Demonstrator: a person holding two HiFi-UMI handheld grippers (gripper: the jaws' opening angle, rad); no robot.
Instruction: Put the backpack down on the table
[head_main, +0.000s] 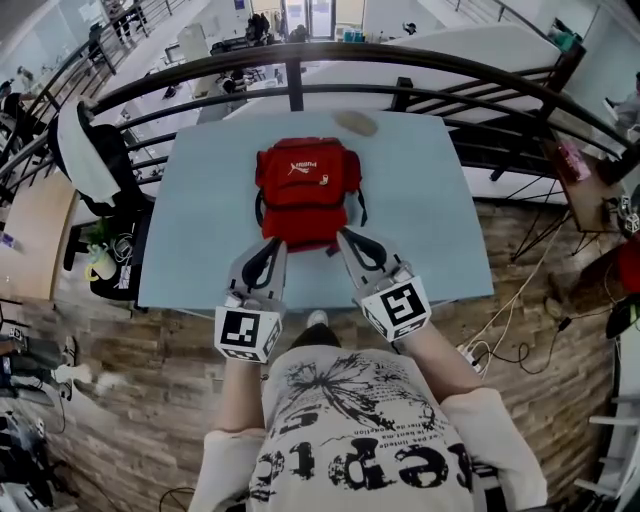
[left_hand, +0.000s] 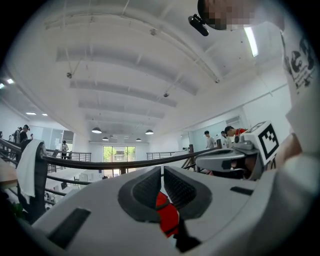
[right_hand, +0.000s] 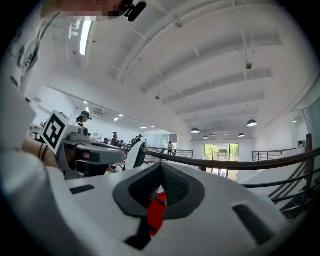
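A red backpack (head_main: 305, 185) with a white logo is over the pale blue table (head_main: 200, 240), near its middle. Both grippers hold its near edge. My left gripper (head_main: 283, 243) is shut on red fabric (left_hand: 167, 212) at the near left. On the near right, my right gripper (head_main: 342, 236) is shut on red fabric (right_hand: 156, 212) too. Both point level, away from me. In the left gripper view the right gripper (left_hand: 227, 162) shows alongside. The right gripper view likewise shows the left gripper (right_hand: 95, 152). Whether the backpack's bottom touches the table I cannot tell.
A small brownish oval thing (head_main: 355, 122) lies at the table's far edge. A dark curved railing (head_main: 300, 60) runs behind the table. A chair with a white garment (head_main: 85, 150) stands at the left. Cables (head_main: 510, 330) trail over the wooden floor at the right.
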